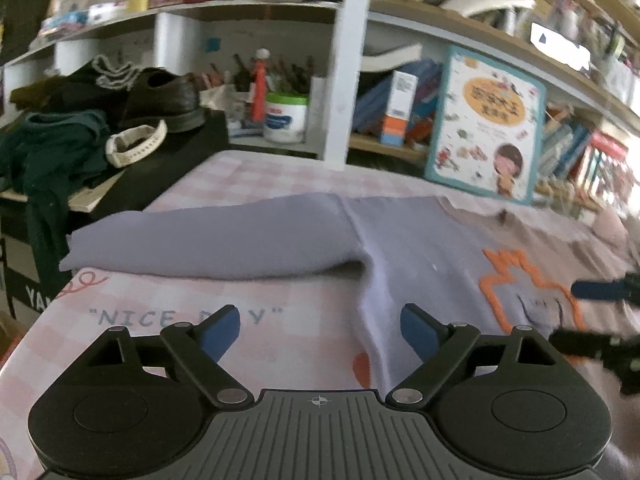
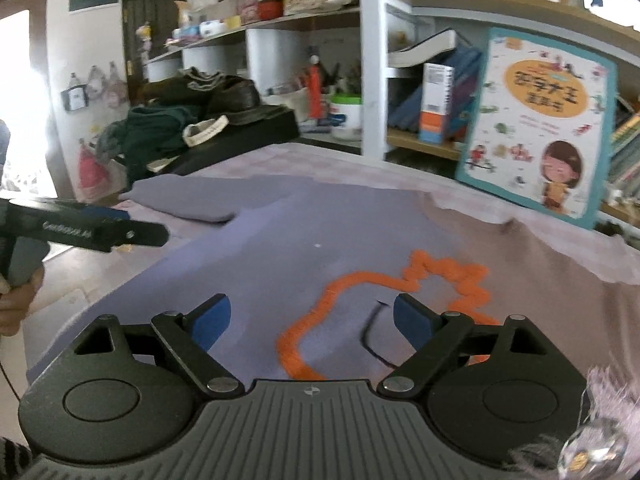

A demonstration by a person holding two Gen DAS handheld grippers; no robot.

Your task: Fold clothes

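Sweater (image 2: 280, 240), lavender with an orange outline, lies flat on the checked worktop (image 1: 248, 176), one sleeve (image 1: 208, 244) stretched out sideways toward the dark shoe (image 1: 164, 100). Left tongs (image 1: 320, 336) and right tongs (image 2: 312, 320) tilt down over the sweater, both wide and holding nothing.

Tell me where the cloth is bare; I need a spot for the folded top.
Free: the pink checked tablecloth in front of the lilac sweatshirt's spread sleeve, around the lettering. Crowded: the dark side table with shoe and green clothes.
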